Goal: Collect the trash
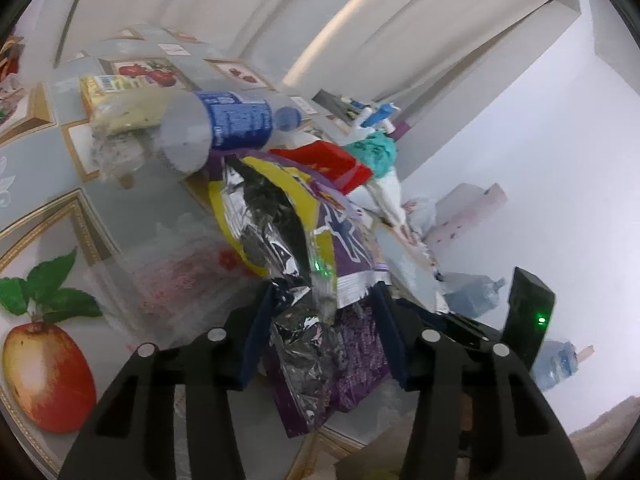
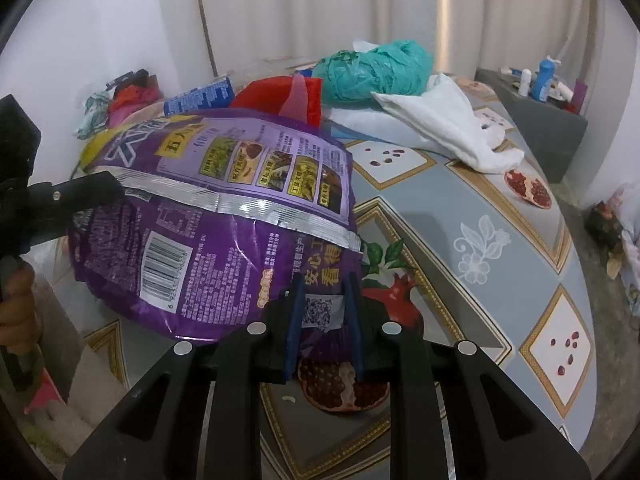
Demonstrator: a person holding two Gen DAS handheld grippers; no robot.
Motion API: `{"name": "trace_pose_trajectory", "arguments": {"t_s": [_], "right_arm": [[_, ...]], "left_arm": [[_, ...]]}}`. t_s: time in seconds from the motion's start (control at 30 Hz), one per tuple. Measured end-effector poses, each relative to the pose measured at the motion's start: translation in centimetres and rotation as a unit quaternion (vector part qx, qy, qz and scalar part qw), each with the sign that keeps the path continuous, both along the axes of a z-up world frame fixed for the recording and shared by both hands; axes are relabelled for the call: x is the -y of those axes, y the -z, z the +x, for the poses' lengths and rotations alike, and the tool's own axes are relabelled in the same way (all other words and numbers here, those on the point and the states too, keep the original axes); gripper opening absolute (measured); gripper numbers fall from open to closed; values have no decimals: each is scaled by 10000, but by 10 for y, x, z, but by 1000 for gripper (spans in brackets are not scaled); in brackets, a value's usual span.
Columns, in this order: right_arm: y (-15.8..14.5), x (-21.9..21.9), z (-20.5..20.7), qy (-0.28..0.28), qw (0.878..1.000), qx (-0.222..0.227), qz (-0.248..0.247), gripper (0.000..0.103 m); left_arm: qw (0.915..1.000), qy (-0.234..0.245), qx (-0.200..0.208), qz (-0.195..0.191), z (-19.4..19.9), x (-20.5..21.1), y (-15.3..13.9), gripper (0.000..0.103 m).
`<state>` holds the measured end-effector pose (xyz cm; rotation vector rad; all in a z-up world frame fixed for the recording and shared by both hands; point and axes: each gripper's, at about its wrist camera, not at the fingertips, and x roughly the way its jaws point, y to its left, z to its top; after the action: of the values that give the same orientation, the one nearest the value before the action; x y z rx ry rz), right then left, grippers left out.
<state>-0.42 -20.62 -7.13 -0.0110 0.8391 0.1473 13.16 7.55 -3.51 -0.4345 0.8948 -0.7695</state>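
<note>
A large purple snack bag (image 2: 224,216) with a silver foil lining is held over the table between both grippers. My right gripper (image 2: 324,284) is shut on the bag's lower edge. My left gripper (image 1: 320,300) is shut on the bag's torn open end (image 1: 320,264), where the foil inside shows; it shows in the right wrist view (image 2: 80,192) at the left. On the table behind lie a clear plastic bottle with a blue label (image 1: 224,124), a yellow wrapper (image 1: 116,104), a red wrapper (image 2: 280,96), a teal plastic bag (image 2: 372,68) and white tissue (image 2: 444,124).
The table (image 2: 500,240) has a grey fruit-print cloth. A grey box with small bottles (image 2: 536,92) stands at the far right. Crushed bottles (image 1: 476,292) lie on the floor beyond the table edge. White curtains hang behind.
</note>
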Motion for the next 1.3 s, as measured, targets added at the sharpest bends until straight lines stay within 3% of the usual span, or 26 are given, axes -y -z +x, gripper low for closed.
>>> {"name": "trace_pose_trajectory", "arguments": {"t_s": [0.13, 0.23, 0.6, 0.67, 0.87, 1.17, 1.3], "right_arm": [[1, 1, 0, 0, 10000, 43, 12, 19], [2, 3, -1, -25, 10000, 70, 48, 19], [1, 9, -7, -17, 9998, 139, 162, 18], [-3, 14, -13, 20, 9996, 192, 199, 17], [-24, 27, -32, 208, 9981, 514, 257, 17], [-67, 46, -35, 495, 9914, 1178, 271, 19], [-80, 55, -17, 492, 9890, 1370, 269, 23]], "left_arm": [[9997, 94, -62, -238, -1, 3, -1, 40], [9998, 91, -14, -161, -3, 7, -3, 32], [9997, 135, 192, 83, -8, 17, -8, 21], [9995, 242, 203, -18, -10, 19, -9, 10], [9977, 384, 258, -498, -16, 14, -24, 8], [9921, 279, 943, -779, -26, -5, -81, 7], [9879, 54, 1486, -435, -17, -4, -106, 7]]}}
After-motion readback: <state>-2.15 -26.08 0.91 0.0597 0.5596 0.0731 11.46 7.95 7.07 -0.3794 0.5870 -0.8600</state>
